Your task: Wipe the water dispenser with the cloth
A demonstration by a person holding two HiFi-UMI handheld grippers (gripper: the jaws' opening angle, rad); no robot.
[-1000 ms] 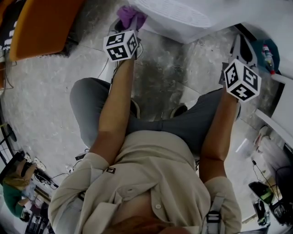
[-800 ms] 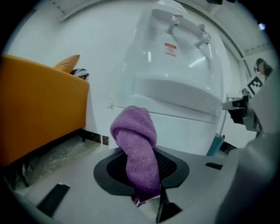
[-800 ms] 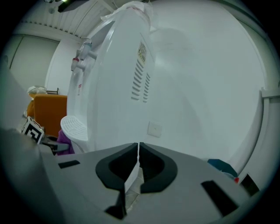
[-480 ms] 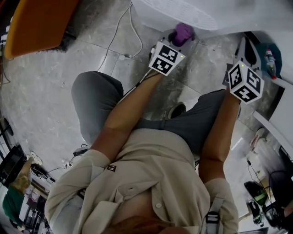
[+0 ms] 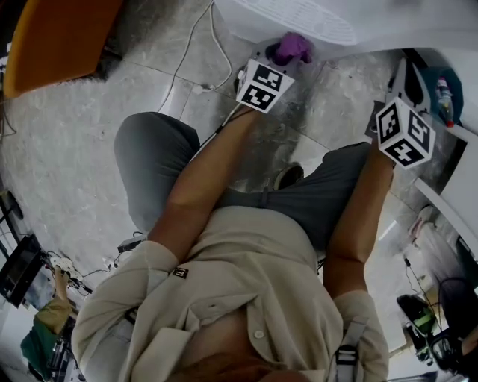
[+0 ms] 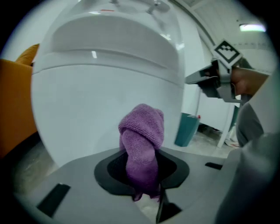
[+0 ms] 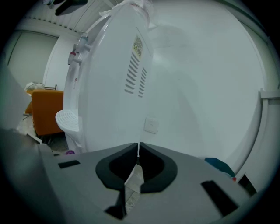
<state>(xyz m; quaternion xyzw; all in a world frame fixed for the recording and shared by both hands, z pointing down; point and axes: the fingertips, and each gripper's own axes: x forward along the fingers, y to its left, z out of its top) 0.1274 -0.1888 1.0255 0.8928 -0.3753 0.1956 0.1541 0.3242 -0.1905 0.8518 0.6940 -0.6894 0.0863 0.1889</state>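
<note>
The white water dispenser (image 5: 299,22) stands at the top of the head view; its rounded front (image 6: 109,78) fills the left gripper view and its vented side (image 7: 113,87) shows in the right gripper view. A bunched purple cloth (image 6: 141,148) sticks up between the jaws of my left gripper (image 6: 144,192), which is shut on it. The cloth (image 5: 291,48) sits against the dispenser's lower front, below the drip tray. My right gripper (image 7: 136,153) is held to the dispenser's right side, jaws closed with nothing between them; its marker cube (image 5: 404,131) shows in the head view.
An orange chair (image 5: 60,37) stands at the upper left. A white cable (image 5: 198,45) trails on the speckled floor. A teal bin (image 6: 187,129) and a white frame (image 5: 448,201) stand to the right. The person's legs are below the grippers.
My left gripper carried the purple cloth from the left across to the right along the dispenser's lower front, then slid slightly back left. The right gripper barely moved.
</note>
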